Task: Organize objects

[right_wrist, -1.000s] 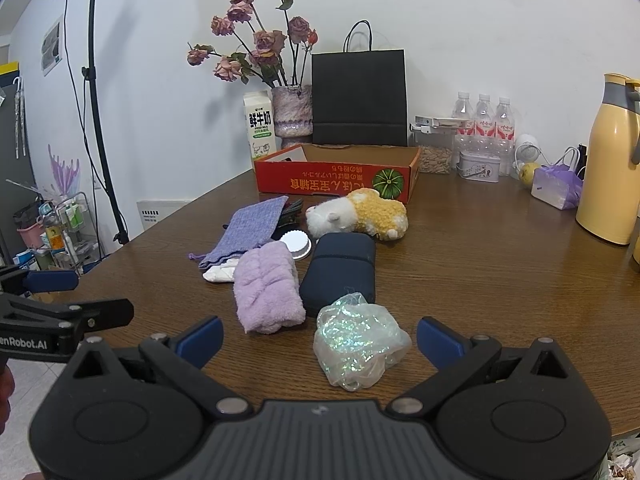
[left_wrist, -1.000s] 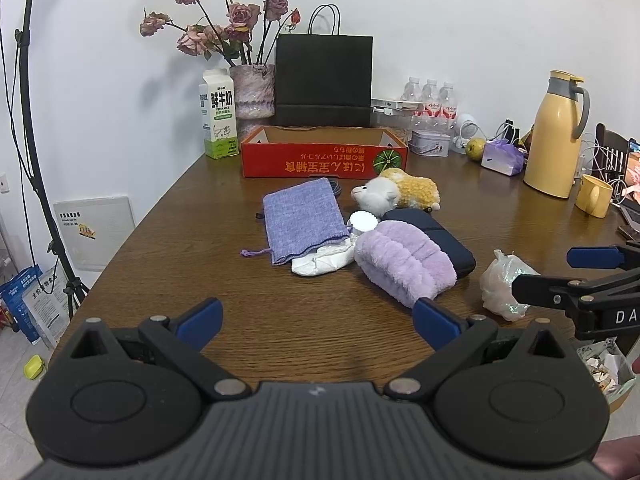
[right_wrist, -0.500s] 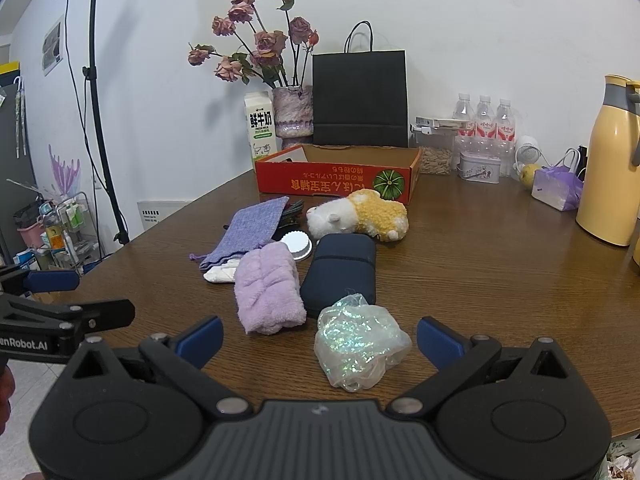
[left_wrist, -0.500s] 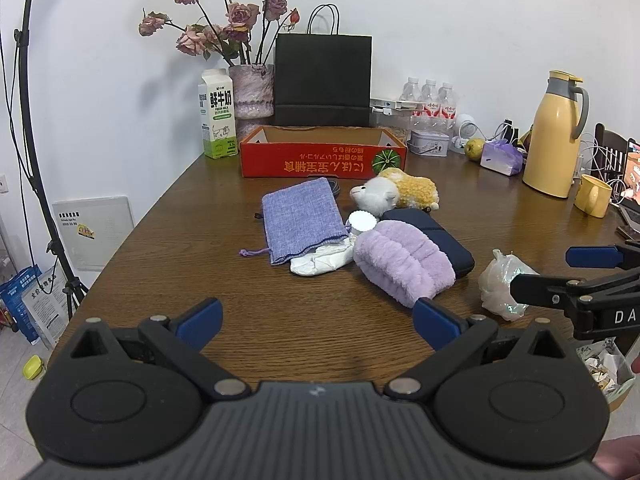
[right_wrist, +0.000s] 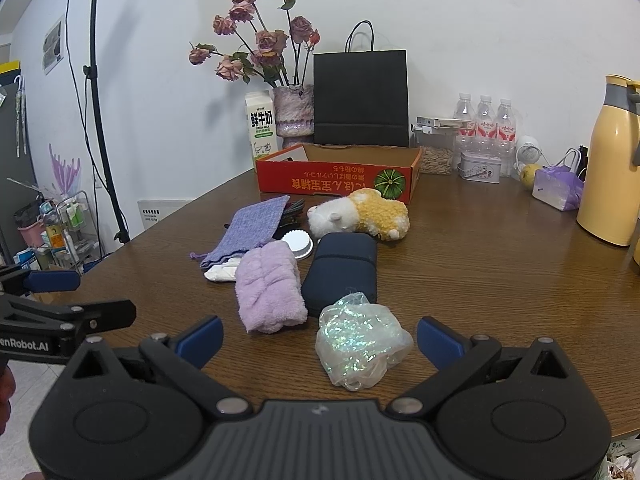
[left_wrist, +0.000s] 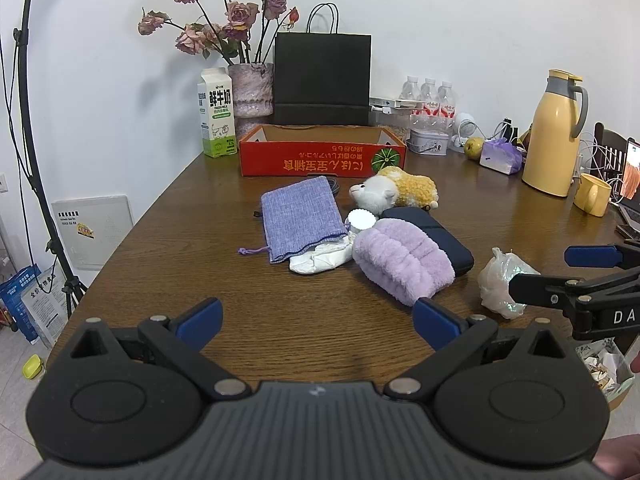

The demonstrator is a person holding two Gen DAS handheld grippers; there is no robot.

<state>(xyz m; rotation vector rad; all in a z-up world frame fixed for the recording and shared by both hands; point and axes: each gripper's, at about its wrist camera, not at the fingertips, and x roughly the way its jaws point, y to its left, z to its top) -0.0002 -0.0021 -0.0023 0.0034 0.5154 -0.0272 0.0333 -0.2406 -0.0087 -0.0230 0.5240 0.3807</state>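
Observation:
A cluster lies mid-table: a blue-purple drawstring pouch [left_wrist: 300, 216], a white crumpled item [left_wrist: 320, 258], a white round lid [left_wrist: 361, 219], a fluffy lilac cloth [left_wrist: 404, 262], a navy case [left_wrist: 434, 232] and a white-and-yellow plush toy [left_wrist: 394, 192]. A clear iridescent plastic bag [right_wrist: 360, 346] sits just in front of my open right gripper [right_wrist: 318, 340], between its fingers' line. My left gripper [left_wrist: 316, 318] is open over the bare near table, short of the lilac cloth. An open red cardboard box [left_wrist: 322, 156] stands behind the cluster.
Along the back stand a milk carton [left_wrist: 216, 118], a flower vase [left_wrist: 252, 90], a black paper bag [left_wrist: 322, 78], water bottles [left_wrist: 430, 98] and a tin [left_wrist: 428, 142]. A yellow thermos [left_wrist: 554, 134] and yellow mug [left_wrist: 592, 200] are at the right. A light stand [right_wrist: 100, 112] rises left of the table.

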